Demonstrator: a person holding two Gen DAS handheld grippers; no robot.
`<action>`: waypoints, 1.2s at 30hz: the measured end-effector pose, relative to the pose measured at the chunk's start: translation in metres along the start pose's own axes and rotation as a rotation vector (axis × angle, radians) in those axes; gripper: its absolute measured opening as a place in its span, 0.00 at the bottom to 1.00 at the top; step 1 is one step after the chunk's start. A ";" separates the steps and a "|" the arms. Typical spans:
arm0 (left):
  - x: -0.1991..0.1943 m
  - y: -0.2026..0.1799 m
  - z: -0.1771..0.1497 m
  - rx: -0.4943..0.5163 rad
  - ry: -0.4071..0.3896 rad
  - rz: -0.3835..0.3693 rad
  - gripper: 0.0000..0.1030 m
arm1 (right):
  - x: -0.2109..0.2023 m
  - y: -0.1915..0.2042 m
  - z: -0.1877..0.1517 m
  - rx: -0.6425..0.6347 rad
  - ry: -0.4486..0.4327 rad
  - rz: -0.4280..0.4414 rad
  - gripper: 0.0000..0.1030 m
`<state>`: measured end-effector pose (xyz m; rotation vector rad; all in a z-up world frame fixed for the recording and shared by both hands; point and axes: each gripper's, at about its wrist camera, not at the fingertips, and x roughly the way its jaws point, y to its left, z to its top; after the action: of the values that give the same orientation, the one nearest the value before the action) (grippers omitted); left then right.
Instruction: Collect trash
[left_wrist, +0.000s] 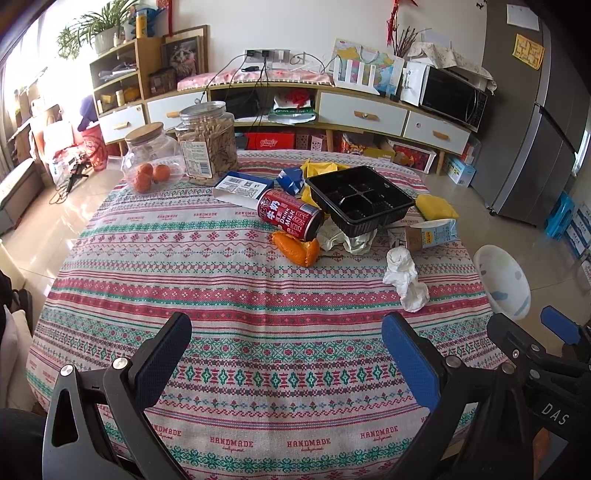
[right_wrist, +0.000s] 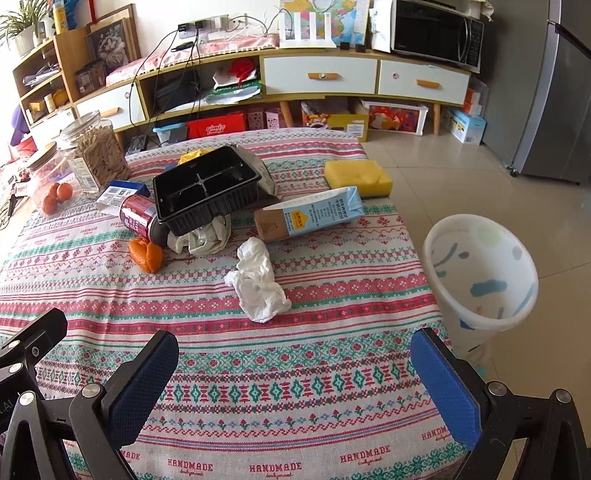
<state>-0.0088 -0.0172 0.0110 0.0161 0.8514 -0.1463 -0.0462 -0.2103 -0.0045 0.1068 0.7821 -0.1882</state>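
- Hovering low over the patterned tablecloth (left_wrist: 258, 314), the left gripper (left_wrist: 286, 358) is spread wide and empty, presumably readied; the crumpled white tissue (left_wrist: 404, 280) lies ahead-right.
- Facing that tissue, the right gripper (right_wrist: 293, 384) gapes empty; the white plastic bin (right_wrist: 480, 273) stands beside the table, handy for drops.

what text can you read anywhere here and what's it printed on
"HANDMADE": repeated on the tablecloth, with an unreadably small line under it.
"DRINK MILK": on the red can, beside large Chinese characters.
"DAS": on the right gripper body, seen in the left wrist view.
Too small or blurred: milk carton, blue box barcode label, jar label, fridge notes.
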 end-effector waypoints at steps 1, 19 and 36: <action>0.000 0.000 0.000 0.000 0.000 -0.001 1.00 | 0.000 0.000 0.000 0.000 0.000 0.000 1.00; 0.010 0.006 0.002 -0.009 0.031 -0.007 1.00 | 0.008 -0.003 0.003 0.011 0.032 -0.003 1.00; 0.078 0.040 0.099 -0.205 0.230 -0.168 0.92 | 0.084 -0.078 0.100 0.298 0.300 0.217 0.99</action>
<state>0.1210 0.0060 0.0157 -0.2348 1.0948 -0.2167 0.0651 -0.3136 0.0046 0.5084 1.0305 -0.0818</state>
